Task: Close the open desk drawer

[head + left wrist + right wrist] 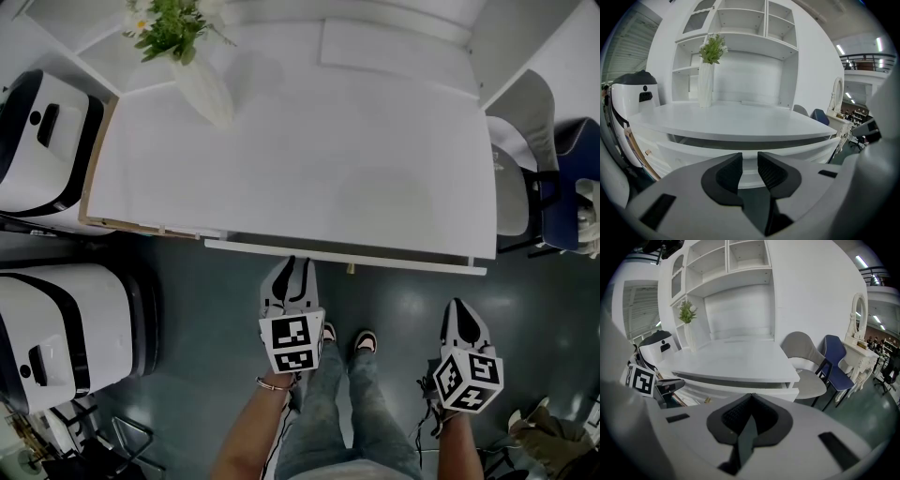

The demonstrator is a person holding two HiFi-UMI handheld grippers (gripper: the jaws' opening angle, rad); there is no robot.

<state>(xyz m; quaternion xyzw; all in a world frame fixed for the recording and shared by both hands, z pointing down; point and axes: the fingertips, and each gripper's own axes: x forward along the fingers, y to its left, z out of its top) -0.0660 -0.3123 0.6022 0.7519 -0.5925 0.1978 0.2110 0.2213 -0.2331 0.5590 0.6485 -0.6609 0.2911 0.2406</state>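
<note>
The white desk (300, 169) has its wide drawer pulled out a little, so the drawer front (347, 256) stands off the desk edge with a dark gap behind it. A small brass knob (351, 269) sits under the front. My left gripper (291, 264) is open and empty, with its tips right at the drawer front (684, 152); I cannot tell whether they touch it. My right gripper (460, 306) is shut on nothing and hangs back from the drawer front (754, 389), toward its right end.
A vase of green plants (199, 80) stands at the desk's back left. Two white machines with black trim (42, 141) (66, 328) stand left of the desk. A grey chair (511, 178) and a blue chair (572, 178) stand to its right. The person's legs (347, 412) are between the grippers.
</note>
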